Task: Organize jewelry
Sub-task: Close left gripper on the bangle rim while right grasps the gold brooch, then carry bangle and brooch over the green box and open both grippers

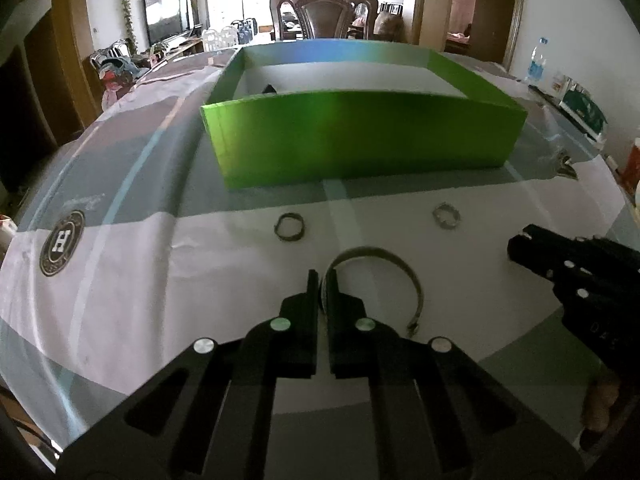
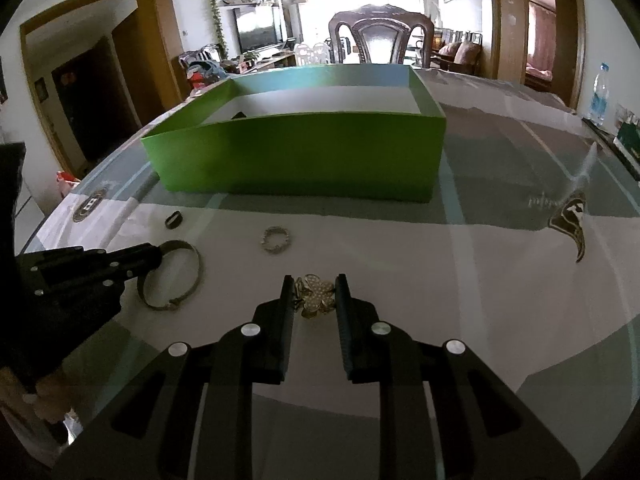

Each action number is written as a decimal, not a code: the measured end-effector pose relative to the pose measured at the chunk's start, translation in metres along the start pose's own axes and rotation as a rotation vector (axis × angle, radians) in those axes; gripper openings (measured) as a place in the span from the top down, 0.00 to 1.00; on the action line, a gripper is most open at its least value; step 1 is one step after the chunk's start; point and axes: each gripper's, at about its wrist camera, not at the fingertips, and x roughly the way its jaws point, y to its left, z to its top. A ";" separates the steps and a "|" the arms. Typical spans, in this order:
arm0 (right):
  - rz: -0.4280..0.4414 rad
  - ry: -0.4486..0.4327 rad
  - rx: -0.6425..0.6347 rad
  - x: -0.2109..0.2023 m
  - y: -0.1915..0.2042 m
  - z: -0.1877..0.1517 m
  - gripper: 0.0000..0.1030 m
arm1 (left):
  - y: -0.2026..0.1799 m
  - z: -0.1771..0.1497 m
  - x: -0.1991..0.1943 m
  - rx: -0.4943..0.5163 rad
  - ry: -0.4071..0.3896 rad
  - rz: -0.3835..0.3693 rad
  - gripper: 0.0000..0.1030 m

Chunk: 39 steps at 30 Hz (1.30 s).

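two grippers clamped on jewelry, two rings loose on the glass

four pieces of jewelry out on the glass tabletop (image 2: 500, 300), all in front of the green box (image 2: 300, 156). nearest the right side: gold flower brooch (image 2: 316, 294), pinched between the fingers of the right gripper (image 2: 314, 294), pads pressed against both its sides, jaws narrowed to the brooch's width, brooch low against the glass. to its left: thin metal bangle (image 1: 384, 276), lying flat, open loop with a small clasp at the near end, its left rim caught in the left gripper (image 1: 322, 294), jaws drawn nearly together with only the band between them. same grip seen from the right wrist camera: black fingertips meeting on the bangle's far-left edge (image 2: 160, 258).

beyond the bangle, closer to the box: dark plain ring (image 1: 289, 228) and a paler, textured ring (image 1: 447, 216), well apart from each other, both flat on the glass, neither touched.

behind them: green box standing open, white inside, a small dark thing (image 1: 270, 89) just visible over the near wall at the left; cannot tell what it is.

under the glass: pale and grey printed cloth, round badge (image 1: 62, 243) at the left, dark beak-shaped emblem (image 2: 570, 222) at the right. far side of the table: carved dark wooden chair (image 2: 380, 40). at the right edge: plastic water bottle (image 1: 537, 62).
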 end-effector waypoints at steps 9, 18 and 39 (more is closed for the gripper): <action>-0.015 -0.061 0.009 -0.033 -0.003 0.023 0.80 | 0.022 0.025 -0.050 -0.019 -0.105 -0.024 0.96; -0.109 -0.120 -0.091 -0.014 0.010 0.127 0.80 | 0.023 0.129 -0.030 -0.020 -0.141 0.050 0.92; -0.042 0.080 -0.144 0.015 0.033 0.052 0.52 | 0.040 0.054 -0.018 -0.013 -0.033 0.038 0.54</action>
